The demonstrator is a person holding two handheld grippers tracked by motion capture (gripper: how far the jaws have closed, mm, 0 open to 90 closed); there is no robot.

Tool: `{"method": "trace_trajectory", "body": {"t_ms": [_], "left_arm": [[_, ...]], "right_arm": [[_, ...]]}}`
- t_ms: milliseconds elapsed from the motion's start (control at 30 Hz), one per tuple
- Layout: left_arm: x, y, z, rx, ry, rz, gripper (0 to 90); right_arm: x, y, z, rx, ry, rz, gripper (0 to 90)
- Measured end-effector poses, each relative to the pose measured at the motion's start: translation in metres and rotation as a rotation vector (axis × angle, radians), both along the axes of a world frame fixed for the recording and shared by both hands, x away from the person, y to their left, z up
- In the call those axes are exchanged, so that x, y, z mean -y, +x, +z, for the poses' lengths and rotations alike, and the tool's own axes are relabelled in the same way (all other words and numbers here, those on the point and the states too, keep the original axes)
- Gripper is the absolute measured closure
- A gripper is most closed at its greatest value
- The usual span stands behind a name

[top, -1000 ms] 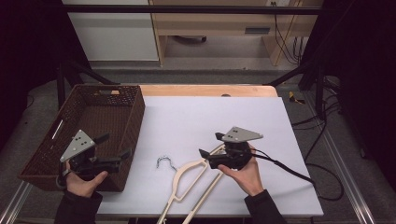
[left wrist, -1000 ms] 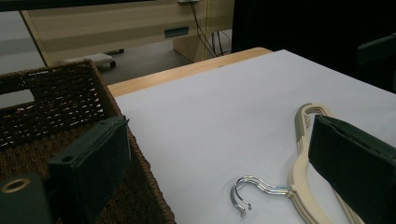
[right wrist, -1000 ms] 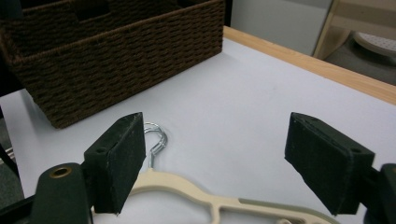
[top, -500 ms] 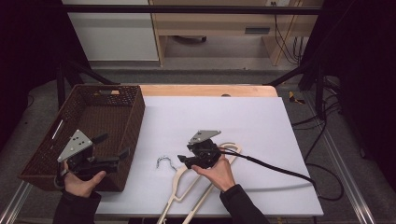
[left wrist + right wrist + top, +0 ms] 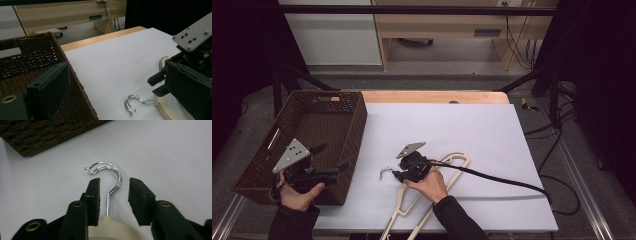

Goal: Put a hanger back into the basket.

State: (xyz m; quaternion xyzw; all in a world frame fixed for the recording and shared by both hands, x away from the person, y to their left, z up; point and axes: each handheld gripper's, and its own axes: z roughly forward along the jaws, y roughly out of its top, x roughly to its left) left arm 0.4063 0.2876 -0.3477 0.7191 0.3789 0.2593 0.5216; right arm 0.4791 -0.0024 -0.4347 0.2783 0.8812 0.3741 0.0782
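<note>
Two cream wooden hangers (image 5: 453, 163) lie stacked on the white table top, their chrome hooks (image 5: 385, 172) pointing left toward the basket. My right gripper (image 5: 398, 174) is open and low over the hangers' neck. In the right gripper view its jaws stand either side of the hook shanks (image 5: 113, 189), the right gripper (image 5: 113, 192) touching nothing, with the cream body (image 5: 120, 230) beneath. My left gripper (image 5: 332, 156) hovers open and empty over the near right corner of the brown wicker basket (image 5: 312, 125). From the left gripper (image 5: 117, 75), the hooks (image 5: 135, 102) appear ahead.
The wicker basket (image 5: 30, 57) takes up the table's left side; its corner (image 5: 37, 135) lies just beyond the hooks. The right gripper's black cable (image 5: 502, 180) trails right across the white sheet. A wooden strip (image 5: 432, 96) runs along the table's far edge.
My right gripper has slid left along the hangers, from their shoulders to the neck by the hooks. The left gripper has stayed at the basket.
</note>
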Motion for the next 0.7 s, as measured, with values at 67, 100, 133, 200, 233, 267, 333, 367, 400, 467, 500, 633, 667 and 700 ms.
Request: {"method": "trace_trajectory", "body": {"t_ms": [67,100,133,200,233,267,333,367,400,467,500,633,667,700], "left_arm": [[0.000,0.000,0.000,-0.001,0.001,-0.001,5.7],[0.000,0.000,0.000,0.000,0.000,-0.001,5.7],[0.000,0.000,0.000,0.000,0.000,-0.003,5.8],[0.001,0.000,-0.001,-0.005,0.003,-0.003,5.8],[0.001,0.000,-0.001,-0.005,0.003,-0.003,5.8],[0.002,0.000,-0.001,-0.005,-0.001,-0.001,5.8],[0.002,0.001,-0.001,-0.005,0.001,-0.004,5.9],[0.003,0.000,-0.001,-0.004,0.001,-0.004,5.9],[0.003,0.000,-0.001,-0.004,0.000,-0.004,6.0],[0.002,0.000,-0.001,-0.004,-0.002,-0.003,6.0],[0.002,0.000,-0.001,-0.004,-0.002,-0.002,6.0],[0.002,0.001,-0.001,-0.006,-0.001,-0.001,6.2],[0.002,0.001,-0.001,-0.006,-0.002,-0.001,6.2],[0.002,0.001,-0.002,-0.007,-0.001,0.000,6.2]], "right_arm": [[-0.003,0.001,-0.006,-0.035,-0.006,0.002,68.5],[-0.005,0.002,-0.010,-0.049,-0.012,0.001,69.6],[-0.005,0.002,-0.011,-0.055,-0.027,-0.004,70.8],[-0.006,0.004,-0.017,-0.070,-0.032,0.010,75.0],[-0.006,0.004,-0.017,-0.070,-0.032,0.010,75.0],[-0.007,0.004,-0.018,-0.077,-0.029,0.005,75.8],[-0.009,0.004,-0.020,-0.099,-0.024,0.008,78.5],[-0.009,0.005,-0.022,-0.099,-0.030,0.014,79.9],[-0.010,0.006,-0.023,-0.099,-0.029,0.014,81.4],[-0.010,0.006,-0.025,-0.104,-0.042,0.007,83.8],[-0.010,0.007,-0.026,-0.100,-0.046,0.017,85.2],[-0.010,0.007,-0.027,-0.108,-0.048,0.009,88.1],[-0.010,0.007,-0.026,-0.119,-0.043,0.005,88.5],[-0.010,0.007,-0.025,-0.121,-0.045,0.000,88.6]]}}
